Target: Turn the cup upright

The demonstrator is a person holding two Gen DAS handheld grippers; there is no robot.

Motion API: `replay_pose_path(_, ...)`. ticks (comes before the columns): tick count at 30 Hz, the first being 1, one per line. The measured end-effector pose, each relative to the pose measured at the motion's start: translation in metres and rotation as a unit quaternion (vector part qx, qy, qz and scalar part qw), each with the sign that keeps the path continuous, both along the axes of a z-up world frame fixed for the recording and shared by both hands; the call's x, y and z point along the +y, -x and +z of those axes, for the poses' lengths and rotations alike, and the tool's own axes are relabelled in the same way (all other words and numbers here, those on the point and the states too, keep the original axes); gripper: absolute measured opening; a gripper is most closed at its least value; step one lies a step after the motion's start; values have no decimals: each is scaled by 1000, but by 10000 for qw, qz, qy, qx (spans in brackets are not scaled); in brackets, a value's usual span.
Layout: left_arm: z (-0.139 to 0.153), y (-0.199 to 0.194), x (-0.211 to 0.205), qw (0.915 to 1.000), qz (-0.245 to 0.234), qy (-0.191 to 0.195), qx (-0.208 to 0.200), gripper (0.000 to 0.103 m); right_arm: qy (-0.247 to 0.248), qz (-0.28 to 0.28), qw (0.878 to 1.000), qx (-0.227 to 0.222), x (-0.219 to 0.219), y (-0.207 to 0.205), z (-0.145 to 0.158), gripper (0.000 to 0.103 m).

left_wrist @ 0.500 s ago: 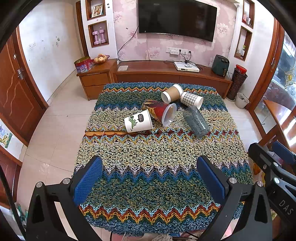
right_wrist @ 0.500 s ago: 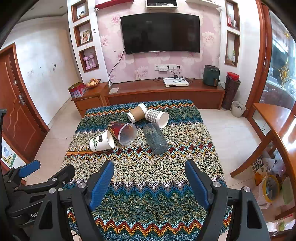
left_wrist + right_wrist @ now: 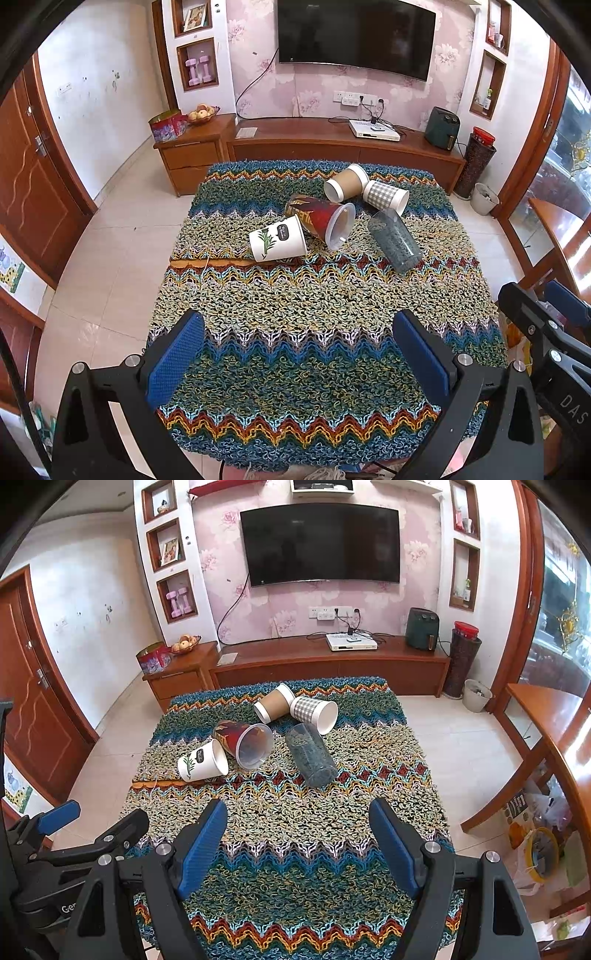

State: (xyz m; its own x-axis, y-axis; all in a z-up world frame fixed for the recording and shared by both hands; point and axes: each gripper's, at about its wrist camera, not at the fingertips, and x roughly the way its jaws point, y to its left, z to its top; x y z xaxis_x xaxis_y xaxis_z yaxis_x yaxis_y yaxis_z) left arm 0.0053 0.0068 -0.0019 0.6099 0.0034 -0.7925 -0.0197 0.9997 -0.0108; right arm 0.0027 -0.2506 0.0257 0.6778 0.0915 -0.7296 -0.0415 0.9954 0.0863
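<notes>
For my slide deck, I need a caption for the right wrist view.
Open right gripper faces five tipped cups on a knitted zigzag cloth.

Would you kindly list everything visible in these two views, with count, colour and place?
paper cups: four, white with leaf, red, brown, grey check; lying on their sides, centre of cloth
clear tumbler: one, bluish; on its side, right of the cups
knitted cloth: one, multicoloured zigzag; covering the table
television: one, black; on pink wall
wooden cabinet: one, brown; below television
left claw: one, blue pads, open; above the cloth's near part
right claw: one, blue pads, open; beside it
</notes>
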Motion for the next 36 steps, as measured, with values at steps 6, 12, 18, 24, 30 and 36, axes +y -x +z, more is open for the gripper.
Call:
replay_pose_path(6,-8,-6,1,10000,26,-18,67,102,-5,-12,10000,70,-2,-8,-5,80)
replay_pose_path(12,-14,-14,1,9999,55,-39,119,102,7,-48,9999,131,-3,-18,-11,80)
replay_pose_path(18,-17,-23,0,9999,41,-53,137,102,24,-73,9998,172,-4,-25,-13,80)
replay_pose_path(24,-19,-32,0,9999,58,-72,124,102,56,-102,9998,184,-6,-36,-16,80)
replay_pose_path(30,-20,-43,4,9998,139,-72,121,102,113,-62,9997,229,-8,-56,-20,80)
replay_pose_path(36,-27,-57,13,9994,300,-35,170,102,181,23,9992,365,-12,-97,-34,80)
